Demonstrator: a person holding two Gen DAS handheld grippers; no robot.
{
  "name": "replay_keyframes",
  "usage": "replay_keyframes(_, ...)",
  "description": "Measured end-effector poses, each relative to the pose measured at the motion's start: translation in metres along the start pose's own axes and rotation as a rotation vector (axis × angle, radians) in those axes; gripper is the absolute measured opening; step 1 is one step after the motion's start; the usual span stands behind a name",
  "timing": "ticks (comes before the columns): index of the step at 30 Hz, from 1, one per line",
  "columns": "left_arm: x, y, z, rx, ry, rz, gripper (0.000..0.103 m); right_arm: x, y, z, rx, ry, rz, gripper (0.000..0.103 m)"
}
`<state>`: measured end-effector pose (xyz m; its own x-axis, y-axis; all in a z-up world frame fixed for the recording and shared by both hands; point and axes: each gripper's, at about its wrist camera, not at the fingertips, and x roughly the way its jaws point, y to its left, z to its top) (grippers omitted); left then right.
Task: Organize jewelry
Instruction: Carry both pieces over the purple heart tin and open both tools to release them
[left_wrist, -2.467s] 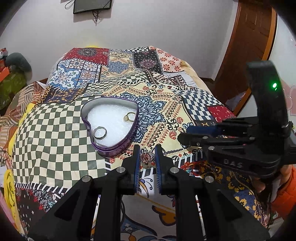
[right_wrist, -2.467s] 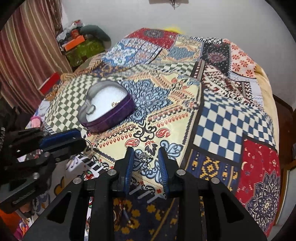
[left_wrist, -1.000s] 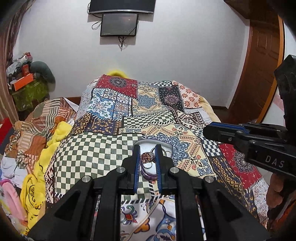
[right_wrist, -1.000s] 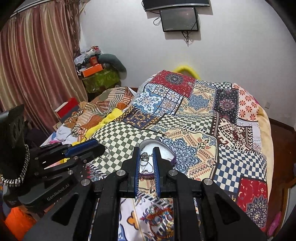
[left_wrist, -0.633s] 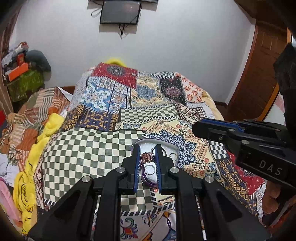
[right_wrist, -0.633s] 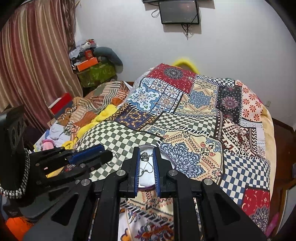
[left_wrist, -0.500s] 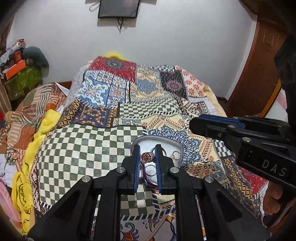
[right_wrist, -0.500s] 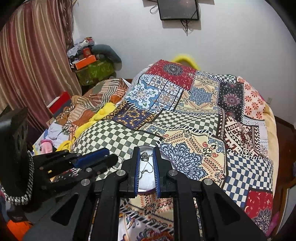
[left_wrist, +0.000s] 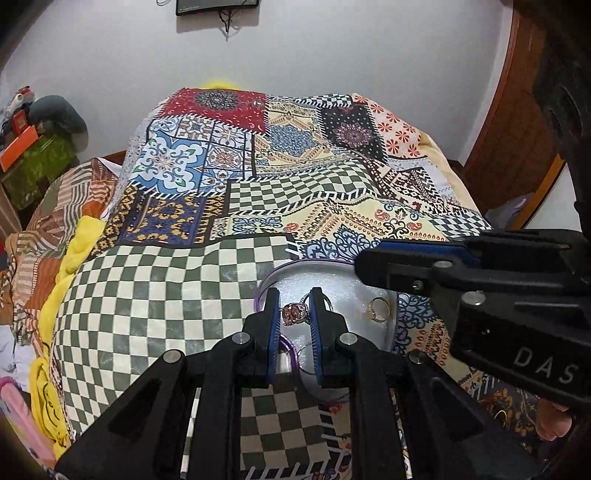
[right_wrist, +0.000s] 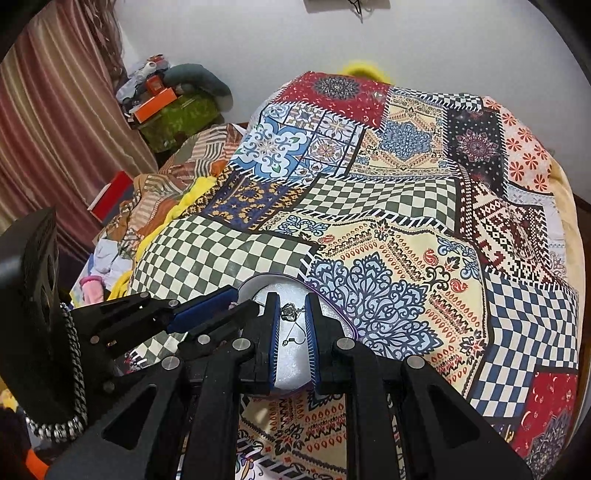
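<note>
A heart-shaped purple box with a white lining lies open on the patchwork bedspread; it also shows in the right wrist view. A gold ring lies inside it. My left gripper is shut on a ring with a pink stone, held over the box. My right gripper is shut on a small silver pendant earring, held over the box too. The two grippers are close together above the box.
The patchwork bedspread covers the whole bed. A yellow cloth and striped clothes are heaped at the left edge. A small gold ring lies on the spread at the lower right. A wooden door is at the right.
Both grippers picked jewelry off the bedspread, rose, and moved forward and down over the heart box. The box now looks larger and closer under both.
</note>
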<state>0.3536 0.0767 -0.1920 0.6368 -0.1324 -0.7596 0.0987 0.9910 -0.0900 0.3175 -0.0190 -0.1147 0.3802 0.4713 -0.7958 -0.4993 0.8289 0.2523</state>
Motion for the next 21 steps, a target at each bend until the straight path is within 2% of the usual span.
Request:
replay_keyframes(13, 0.005, 0.0, -0.001, -0.016, 0.022, -0.025, 0.014, 0.011, -0.002, 0.002, 0.001, 0.025, -0.019, 0.012)
replay_keyframes(21, -0.017, 0.003, -0.003, -0.035, 0.006, -0.021, 0.016, -0.003, -0.002, -0.002, 0.009, 0.018, -0.009, 0.014)
